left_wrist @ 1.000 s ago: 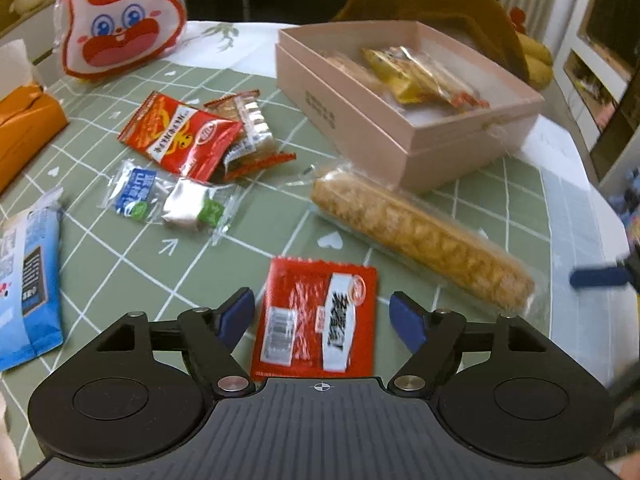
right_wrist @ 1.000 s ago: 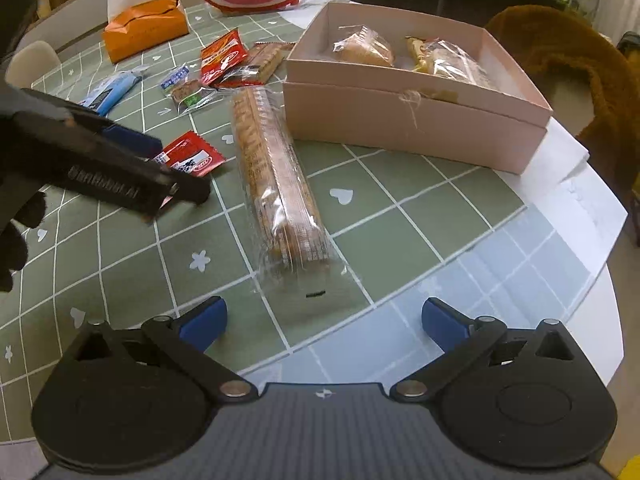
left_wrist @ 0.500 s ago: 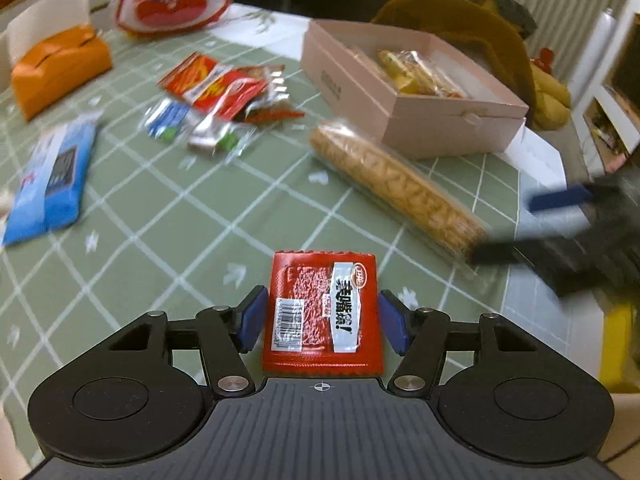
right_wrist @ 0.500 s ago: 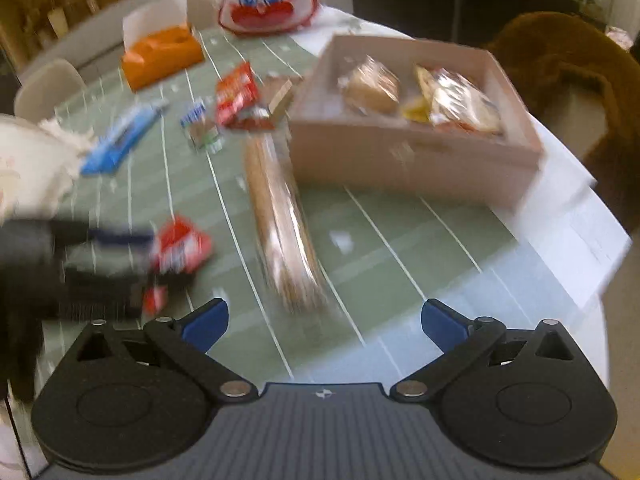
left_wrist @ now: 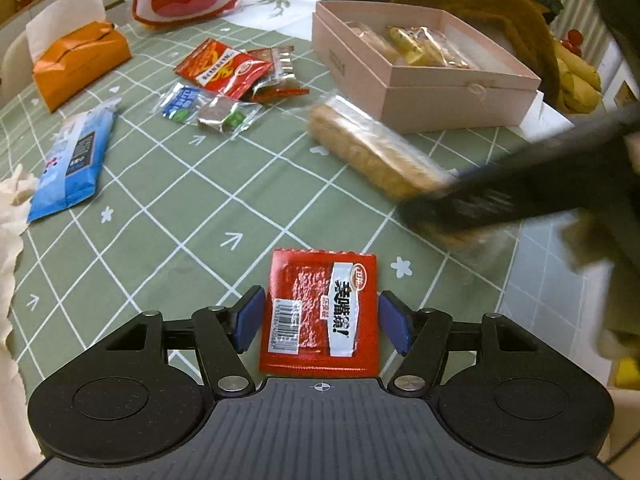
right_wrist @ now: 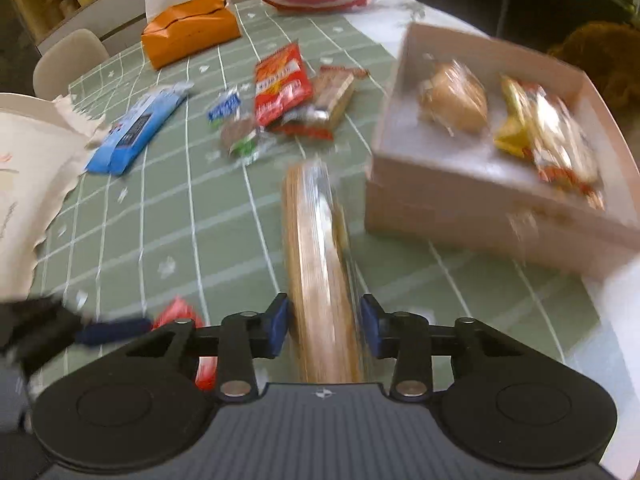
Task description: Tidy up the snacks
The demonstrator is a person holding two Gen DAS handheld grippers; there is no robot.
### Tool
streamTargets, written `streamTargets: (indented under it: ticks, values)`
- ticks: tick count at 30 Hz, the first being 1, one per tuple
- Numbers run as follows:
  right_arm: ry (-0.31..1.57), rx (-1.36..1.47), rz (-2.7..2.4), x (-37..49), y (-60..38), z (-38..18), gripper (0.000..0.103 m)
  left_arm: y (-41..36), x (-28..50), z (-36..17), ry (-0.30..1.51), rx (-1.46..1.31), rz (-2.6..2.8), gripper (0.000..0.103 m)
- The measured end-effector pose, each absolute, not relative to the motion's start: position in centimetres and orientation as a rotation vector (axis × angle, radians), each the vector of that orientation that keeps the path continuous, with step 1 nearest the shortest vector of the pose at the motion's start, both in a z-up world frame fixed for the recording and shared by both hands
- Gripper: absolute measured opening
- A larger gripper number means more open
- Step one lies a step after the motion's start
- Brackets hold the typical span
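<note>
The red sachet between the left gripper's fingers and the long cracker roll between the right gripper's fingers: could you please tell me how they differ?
The red sachet is flat, opaque and short; the long cracker roll is round, clear-wrapped and far longer.
The sachet bears a barcode and a white label; the roll shows only tan crackers.
The sachet fills the left gripper's wide, opening gap; the right gripper is closing on the narrower roll.
Both are sealed snacks outside the pink box.
</note>
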State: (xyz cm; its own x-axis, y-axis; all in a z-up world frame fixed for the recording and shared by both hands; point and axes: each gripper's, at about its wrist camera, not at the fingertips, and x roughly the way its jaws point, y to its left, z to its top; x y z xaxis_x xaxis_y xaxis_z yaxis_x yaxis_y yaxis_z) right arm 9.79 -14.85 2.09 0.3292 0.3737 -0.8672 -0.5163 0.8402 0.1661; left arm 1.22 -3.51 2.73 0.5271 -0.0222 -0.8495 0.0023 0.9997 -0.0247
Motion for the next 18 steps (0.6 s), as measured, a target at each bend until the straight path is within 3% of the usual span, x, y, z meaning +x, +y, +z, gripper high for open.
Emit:
streamTargets:
  ticks: [10, 12, 13, 14, 18]
  values:
    - [1.152, -0.075, 0.524, 5.7, -22.3, 2.2, 0.041, -4.7, 0.5, 3.0, 1.002, -0.048, -0.008, 0.066]
    - [1.127, -0.076, 0.516, 5.5, -22.7, 2.5, 0.06, -5.0, 0.0, 3.1, 1.003, -0.078, -0.026, 0.066]
    - [1.093, -0.091, 0.494, 5.4, -22.6, 2.8, 0.081, -5.2, -0.3, 3.0, 1.002, -0.071, -0.024, 0.066]
    - [1.059, -0.11, 0.466, 5.4, -22.4, 3.0, 0.095, -5.5, -0.6, 3.0, 0.999, -0.055, -0.021, 0.066]
    - [0.945, -0.183, 0.474, 5.7, -20.9, 3.9, 0.097, -6.2, -1.4, 2.9, 0.995, -0.015, 0.0, 0.066]
